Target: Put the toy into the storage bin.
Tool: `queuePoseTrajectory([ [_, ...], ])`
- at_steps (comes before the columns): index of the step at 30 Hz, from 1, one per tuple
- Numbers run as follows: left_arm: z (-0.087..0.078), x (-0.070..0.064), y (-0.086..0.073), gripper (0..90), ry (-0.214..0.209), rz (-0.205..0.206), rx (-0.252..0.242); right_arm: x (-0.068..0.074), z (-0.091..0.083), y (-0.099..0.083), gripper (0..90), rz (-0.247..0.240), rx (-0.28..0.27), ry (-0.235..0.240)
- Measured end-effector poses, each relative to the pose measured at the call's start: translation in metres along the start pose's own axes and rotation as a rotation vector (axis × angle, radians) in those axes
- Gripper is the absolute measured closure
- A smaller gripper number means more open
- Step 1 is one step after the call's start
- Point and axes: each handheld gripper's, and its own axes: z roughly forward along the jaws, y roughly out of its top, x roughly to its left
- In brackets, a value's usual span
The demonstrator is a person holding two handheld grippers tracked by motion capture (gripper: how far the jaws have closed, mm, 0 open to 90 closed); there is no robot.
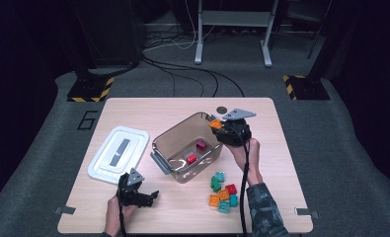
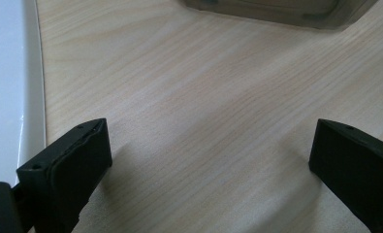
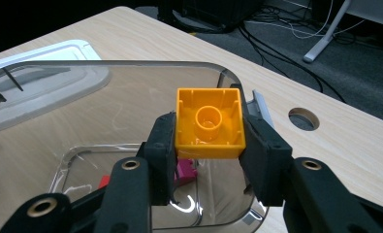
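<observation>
Orange brick, hollow underside toward the camera, sits clamped between the right tongs over the far rim of the clear plastic bin; the right gripper view shows this grip closely, with a magenta brick on the bin floor below. The high view adds a red brick in the bin, the loose brick pile on the table and the white lid. The left tongs, jaws wide with nothing between, hover over bare wood near the lid's edge.
</observation>
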Motion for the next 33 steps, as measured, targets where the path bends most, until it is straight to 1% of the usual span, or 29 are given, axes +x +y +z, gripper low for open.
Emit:
queuePoseTrajectory([
  [4,0.0,0.0,0.0,1.3,0.0,0.001,0.0,0.0,0.001,0.0,57.2,0.006,0.006,0.003],
  [5,0.0,0.0,0.0,1.3,0.0,0.001,0.0,0.0,0.002,-0.001,54.6,0.01,0.005,0.002],
  [7,0.0,0.0,0.0,1.3,0.0,0.001,0.0,0.001,0.002,-0.001,42.1,0.01,0.01,0.003],
  [8,0.0,0.0,0.0,1.3,0.0,0.001,0.0,0.001,0.001,-0.001,37.4,0.009,0.011,0.008],
  [9,0.0,0.0,0.0,1.4,0.0,0.001,0.0,0.001,0.001,-0.001,37.4,0.009,0.011,0.008],
  [10,0.0,0.0,0.0,1.4,-0.001,0.005,0.0,0.001,0.001,-0.001,33.2,0.008,0.006,0.013],
  [11,0.0,0.0,0.0,1.5,-0.001,0.004,0.0,0.001,-0.001,-0.002,24.6,0.012,0.004,0.016],
  [12,0.0,0.0,0.0,1.5,0.0,0.004,0.0,0.001,-0.001,-0.002,24.6,0.012,0.004,0.016],
  [13,0.0,0.0,0.0,1.5,-0.001,0.004,0.0,0.001,-0.004,-0.004,17.5,0.012,-0.003,0.012],
  [14,0.0,0.0,0.0,1.5,0.0,0.005,0.0,0.001,-0.005,-0.004,15.2,0.015,-0.004,0.013],
  [19,0.0,0.0,0.0,1.5,-0.001,0.005,0.0,0.002,-0.013,-0.01,12.7,0.018,-0.015,0.018],
  [24,0.0,0.0,0.0,1.5,0.001,0.003,-0.001,0.004,-0.024,-0.017,7.5,0.018,-0.017,0.022],
  [27,0.0,0.0,0.0,1.5,0.001,0.004,0.0,0.005,-0.03,-0.024,6.5,0.018,-0.01,0.025],
  [29,0.0,0.0,0.0,1.5,0.001,0.005,0.0,0.007,-0.036,-0.032,5.4,0.015,-0.001,0.018],
  [30,0.0,0.0,0.0,1.5,0.001,0.002,-0.001,0.007,-0.036,-0.032,5.4,0.015,-0.001,0.018],
  [31,0.0,0.0,0.0,1.5,0.001,0.002,-0.001,0.008,-0.038,-0.036,5.0,0.015,-0.001,0.014],
  [32,0.0,0.0,0.0,1.5,0.001,0.002,-0.001,0.008,-0.042,-0.043,4.4,0.019,0.002,0.013],
  [33,0.0,0.0,0.0,1.5,0.001,0.003,-0.003,0.008,-0.042,-0.043,4.4,0.019,0.002,0.013],
])
